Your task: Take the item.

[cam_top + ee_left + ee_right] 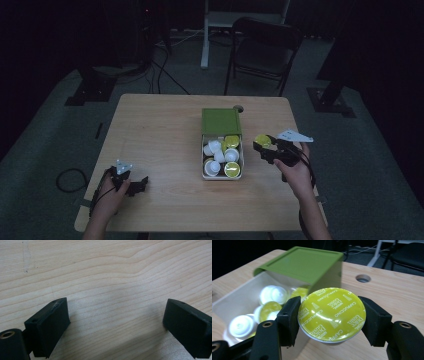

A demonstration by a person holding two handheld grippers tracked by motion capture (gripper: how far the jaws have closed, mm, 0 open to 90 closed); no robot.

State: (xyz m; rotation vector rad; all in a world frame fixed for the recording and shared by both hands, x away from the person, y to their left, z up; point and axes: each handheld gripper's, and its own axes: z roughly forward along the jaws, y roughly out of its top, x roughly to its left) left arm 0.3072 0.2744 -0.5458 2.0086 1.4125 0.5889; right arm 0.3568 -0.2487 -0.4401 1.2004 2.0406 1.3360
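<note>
Yellow-lidded capsule [331,314], lid printed "Cappuccino", sits clamped between both jaws of the right gripper [331,317] at centre frame of the right gripper view; each jaw presses on the capsule's rim, lid facing the camera. Behind it, upper centre, stands the green lid [304,263] of the box [235,301], tilted up over the white tray part, which runs off to the left of the frame. Inside the box lie more capsules [273,294], some white-bottomed, some yellow-topped.

High view: right gripper [265,146] is right of centre, just beside the box's [242,165] right wall, capsule [263,140] at its tip and above the table [160,135], outside the box. Right hand [296,172] grips it from the lower right.

Left gripper [141,184] rests at lower left of the high view, well apart from the box, left hand [112,192] around it. Left gripper view: jaws stand wide, bare wood grain between them, nothing held.
</note>
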